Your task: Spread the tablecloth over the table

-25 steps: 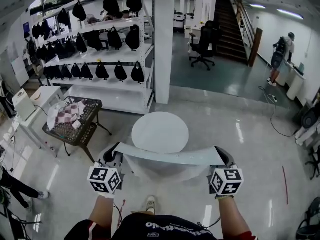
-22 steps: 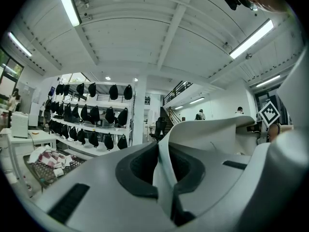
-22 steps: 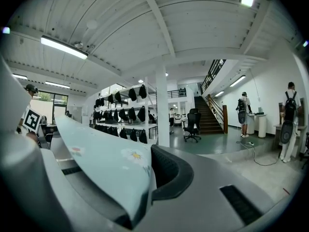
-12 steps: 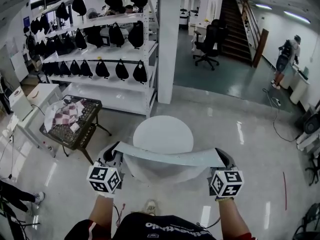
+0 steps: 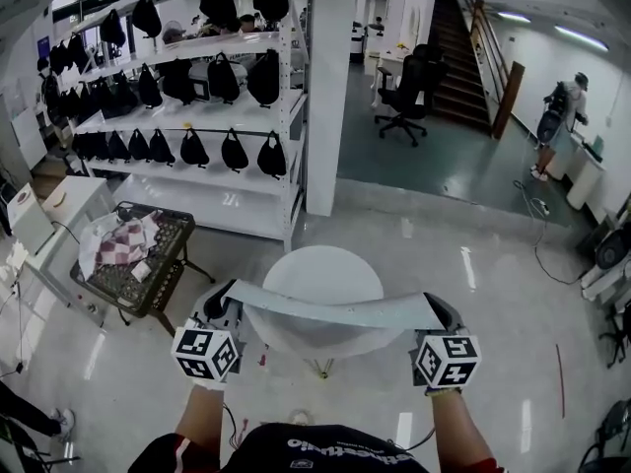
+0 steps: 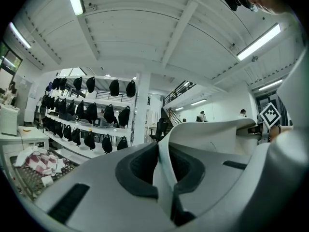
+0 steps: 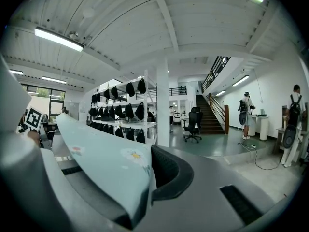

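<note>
Stretching between the two grippers, the tablecloth (image 5: 335,310) runs as a long, narrow, pale blue-green band across the head view, slightly bowed along its length. The left gripper (image 5: 223,300) has its jaws closed tight on the cloth's left end. In the left gripper view a thin fold of the fabric stands pinched between the dark pads (image 6: 140,166), and the rest sweeps away to the right. The right gripper (image 5: 440,307) clamps the other end in the same way. Its own view shows the fabric, printed with a small daisy, coming out of the closed jaws and running off to the left. Both grippers point forward at about the same height, with their marker cubes facing the camera and the person's forearms behind them.

The cloth band crosses in front of the near part of a round white table (image 5: 320,267), whose bare top shows beyond it. Whether the fabric touches the tabletop cannot be told from any view.

On the glossy floor to the left of the table stands a dark mesh-topped cart (image 5: 128,274) with a checked cloth bundled on it. Behind that, a white shelving rack (image 5: 197,126) carries rows of black bags. A white pillar (image 5: 330,87) rises just right of the rack. Farther back are a black office chair (image 5: 404,92) and a staircase (image 5: 458,42). A person with a backpack (image 5: 560,116) stands at a counter far to the right.
</note>
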Demonstrator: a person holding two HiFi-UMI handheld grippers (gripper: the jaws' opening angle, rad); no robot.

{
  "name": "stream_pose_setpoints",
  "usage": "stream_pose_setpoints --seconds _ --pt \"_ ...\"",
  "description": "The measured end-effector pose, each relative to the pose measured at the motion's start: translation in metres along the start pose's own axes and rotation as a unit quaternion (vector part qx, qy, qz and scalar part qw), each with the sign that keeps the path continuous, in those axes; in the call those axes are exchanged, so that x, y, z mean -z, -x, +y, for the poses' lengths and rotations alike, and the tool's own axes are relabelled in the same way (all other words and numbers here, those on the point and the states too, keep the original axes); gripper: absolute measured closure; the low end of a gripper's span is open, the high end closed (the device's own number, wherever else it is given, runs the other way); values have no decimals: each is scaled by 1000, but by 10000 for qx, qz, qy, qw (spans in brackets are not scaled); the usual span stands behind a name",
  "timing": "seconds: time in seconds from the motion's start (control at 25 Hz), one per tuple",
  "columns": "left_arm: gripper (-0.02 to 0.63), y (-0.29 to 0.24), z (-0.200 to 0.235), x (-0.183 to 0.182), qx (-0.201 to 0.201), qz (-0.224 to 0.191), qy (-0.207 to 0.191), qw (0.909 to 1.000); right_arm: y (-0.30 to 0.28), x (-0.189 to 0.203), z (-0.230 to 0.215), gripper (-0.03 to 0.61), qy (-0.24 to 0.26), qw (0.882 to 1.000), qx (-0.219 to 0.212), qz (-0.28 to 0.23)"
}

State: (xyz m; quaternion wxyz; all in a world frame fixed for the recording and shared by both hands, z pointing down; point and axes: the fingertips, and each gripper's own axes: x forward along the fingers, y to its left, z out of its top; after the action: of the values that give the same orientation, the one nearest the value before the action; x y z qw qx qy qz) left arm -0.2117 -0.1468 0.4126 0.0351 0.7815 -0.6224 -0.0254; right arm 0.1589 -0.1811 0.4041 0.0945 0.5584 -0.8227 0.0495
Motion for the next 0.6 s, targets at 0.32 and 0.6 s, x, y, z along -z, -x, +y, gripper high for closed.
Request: stream_pose_setpoints --seconds 0.32,0.6 --pt "591 -32 21 -6 154 -150 -23 9998 -29 -13 2 549 129 9998 129 -38" --pt "590 -46 36 -4 314 -211 97 9992 -45 -17 4 549 76 9997 253 11"
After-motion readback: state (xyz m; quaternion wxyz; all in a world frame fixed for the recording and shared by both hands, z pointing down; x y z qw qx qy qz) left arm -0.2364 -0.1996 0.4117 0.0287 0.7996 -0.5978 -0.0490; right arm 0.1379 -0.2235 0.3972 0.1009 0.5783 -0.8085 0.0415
